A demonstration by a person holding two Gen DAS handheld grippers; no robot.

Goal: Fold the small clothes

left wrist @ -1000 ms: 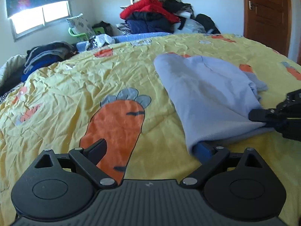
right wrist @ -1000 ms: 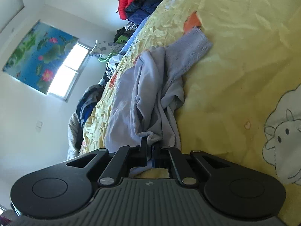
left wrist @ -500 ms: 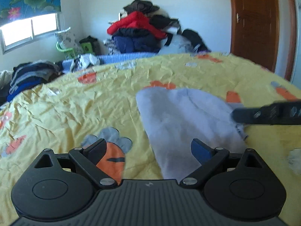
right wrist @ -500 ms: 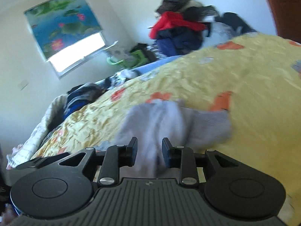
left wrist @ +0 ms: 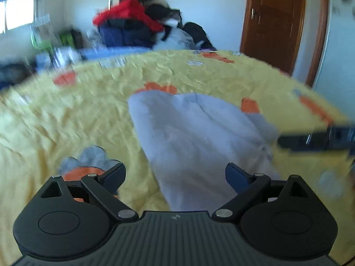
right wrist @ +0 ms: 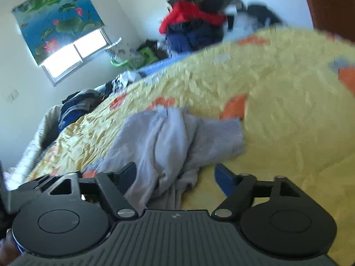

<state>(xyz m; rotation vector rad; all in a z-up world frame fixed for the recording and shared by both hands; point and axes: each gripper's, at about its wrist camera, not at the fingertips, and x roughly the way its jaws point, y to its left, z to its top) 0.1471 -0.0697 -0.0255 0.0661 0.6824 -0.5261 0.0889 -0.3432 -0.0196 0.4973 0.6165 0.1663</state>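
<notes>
Grey garment (right wrist: 168, 141) is being left bunched on the bed (right wrist: 277, 102); right tool (right wrist: 175, 175) is being opened, nothing gripped; left tool (left wrist: 175, 177) is being held released.

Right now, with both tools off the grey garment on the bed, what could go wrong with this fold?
1. The grey garment lies bunched and creased on its near side, with one sleeve end sticking out, so the fold may set uneven.
2. The right tool has its jaws opening with loose cloth between them but not pressed; a fingertip could snag the fabric.
3. The left tool is open over the garment's near edge, so it could nudge the flat layer on the crinkled yellow quilt.
</notes>
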